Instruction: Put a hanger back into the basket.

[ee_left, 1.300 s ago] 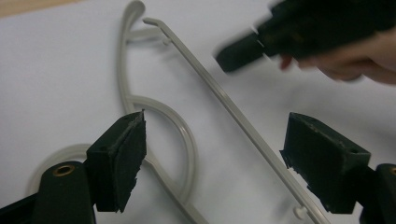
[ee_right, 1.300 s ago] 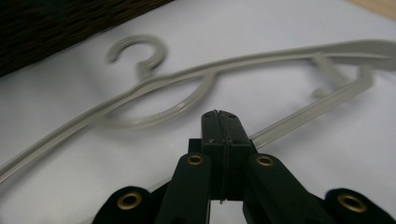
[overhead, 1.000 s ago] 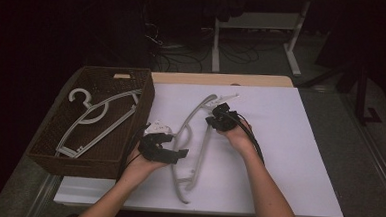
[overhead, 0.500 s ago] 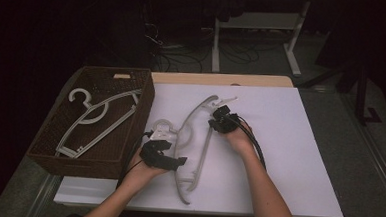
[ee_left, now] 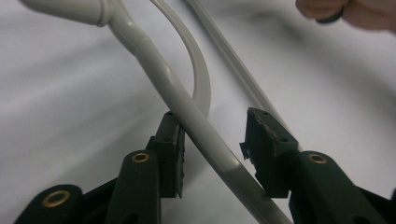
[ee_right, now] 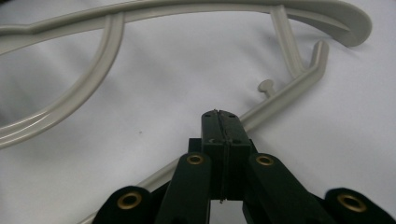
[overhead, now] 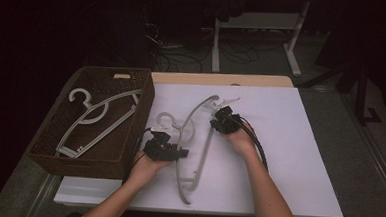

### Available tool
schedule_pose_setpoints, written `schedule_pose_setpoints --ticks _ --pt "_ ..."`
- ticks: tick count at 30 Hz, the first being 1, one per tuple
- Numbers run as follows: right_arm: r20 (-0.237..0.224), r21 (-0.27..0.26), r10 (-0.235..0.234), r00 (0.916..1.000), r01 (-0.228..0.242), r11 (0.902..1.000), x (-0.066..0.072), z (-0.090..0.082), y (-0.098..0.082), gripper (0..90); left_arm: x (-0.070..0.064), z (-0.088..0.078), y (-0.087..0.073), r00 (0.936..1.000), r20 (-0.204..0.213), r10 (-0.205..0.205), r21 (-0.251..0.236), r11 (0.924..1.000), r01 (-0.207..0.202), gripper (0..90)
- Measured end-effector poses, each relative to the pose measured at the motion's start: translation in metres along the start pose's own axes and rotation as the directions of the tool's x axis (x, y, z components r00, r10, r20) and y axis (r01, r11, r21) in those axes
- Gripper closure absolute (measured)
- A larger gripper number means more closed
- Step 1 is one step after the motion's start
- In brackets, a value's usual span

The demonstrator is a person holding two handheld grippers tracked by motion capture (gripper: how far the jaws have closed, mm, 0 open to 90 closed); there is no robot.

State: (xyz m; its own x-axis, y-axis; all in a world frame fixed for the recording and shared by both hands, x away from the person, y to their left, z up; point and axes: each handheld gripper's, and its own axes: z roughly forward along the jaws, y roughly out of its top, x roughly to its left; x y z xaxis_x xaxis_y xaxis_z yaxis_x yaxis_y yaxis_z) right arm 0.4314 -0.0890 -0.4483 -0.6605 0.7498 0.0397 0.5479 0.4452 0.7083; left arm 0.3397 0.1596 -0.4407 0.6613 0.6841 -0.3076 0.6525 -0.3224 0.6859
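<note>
High view: working at a grey hanger (overhead: 179, 180) lying flat on the white sheet (overhead: 288, 158), hook pointing left toward the wicker basket (overhead: 142, 111), shoulders running from far to near. Keeping a second hanger (overhead: 100, 118) inside that basket, well apart from both tools.

Straddling the hanger's thick shoulder arm with the left gripper (overhead: 181, 152), just near of the hook. Left gripper view: having just been closing the jaws of the left gripper (ee_left: 212, 116), with the hanger (ee_left: 205, 135) running slantwise between them; left pad sitting against the arm, right pad standing slightly off it, so not yet clamping.

Reaching in from the right with the right gripper (overhead: 215, 123) at the far end of the hanger's thin bottom bar. Right gripper view: pressing the jaws of the right gripper (ee_right: 220, 114) fully together, pad against pad, nothing showing between them, with the thin bar (ee_right: 289, 93) passing behind the tips. Not being able to tell whether the tips are touching that bar. Curving away on the left side, the hanger's thicker arm (ee_right: 70, 105).
</note>
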Motion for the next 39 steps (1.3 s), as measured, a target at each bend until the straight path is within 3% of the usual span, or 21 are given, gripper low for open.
schedule_pose_setpoints --ticks 2,4,6,11,14,19,24,31,39 --pt "-0.007 -0.017 0.014 0.9999 -0.015 0.9997 -0.001 -0.006 -0.003 81.5 0.002 -0.001 0.004 0.9998 -0.017 -0.014 -0.012 0.9998 0.013 64.9" --pt "-0.021 -0.039 0.035 0.9992 -0.036 0.9986 -0.003 -0.015 -0.007 76.6 0.002 0.000 0.007 0.9987 -0.051 -0.001 -0.015 0.9999 0.000 70.4" --pt "-0.035 -0.053 0.049 0.9982 -0.051 0.9973 -0.004 -0.026 -0.010 71.5 0.005 -0.001 0.011 0.9993 -0.037 -0.007 -0.012 0.9999 0.006 74.6" --pt "-0.054 -0.086 0.048 0.9974 -0.053 0.9949 -0.003 -0.056 -0.020 61.7 0.004 0.000 0.022 0.9988 -0.048 0.009 -0.003 1.0000 -0.009 76.1" --pt "-0.064 -0.111 0.045 0.9969 -0.052 0.9924 -0.001 -0.076 -0.026 53.6 0.005 -0.004 0.032 0.9992 -0.039 0.008 -0.034 0.9994 -0.010 78.4" --pt "-0.066 -0.132 0.041 0.9970 -0.050 0.9900 0.003 -0.099 -0.043 41.4 -0.002 -0.017 0.057 0.9966 -0.056 0.061 -0.050 0.9967 -0.064 79.6" --pt "-0.059 -0.146 0.035 0.9976 -0.043 0.9883 0.005 -0.114 -0.059 36.1 -0.009 -0.029 0.076 0.9913 -0.068 0.113 -0.051 0.9918 -0.117 79.7" --pt "-0.039 -0.148 0.044 0.9982 -0.050 0.9878 0.005 -0.127 -0.080 28.4 -0.014 -0.064 0.103 0.9799 -0.078 0.184 -0.064 0.9799 -0.189 79.7" --pt "-0.035 -0.147 0.071 0.9969 -0.075 0.9863 0.002 -0.137 -0.096 24.6 0.004 -0.126 0.121 0.9734 -0.097 0.208 -0.110 0.9698 -0.218 79.7"
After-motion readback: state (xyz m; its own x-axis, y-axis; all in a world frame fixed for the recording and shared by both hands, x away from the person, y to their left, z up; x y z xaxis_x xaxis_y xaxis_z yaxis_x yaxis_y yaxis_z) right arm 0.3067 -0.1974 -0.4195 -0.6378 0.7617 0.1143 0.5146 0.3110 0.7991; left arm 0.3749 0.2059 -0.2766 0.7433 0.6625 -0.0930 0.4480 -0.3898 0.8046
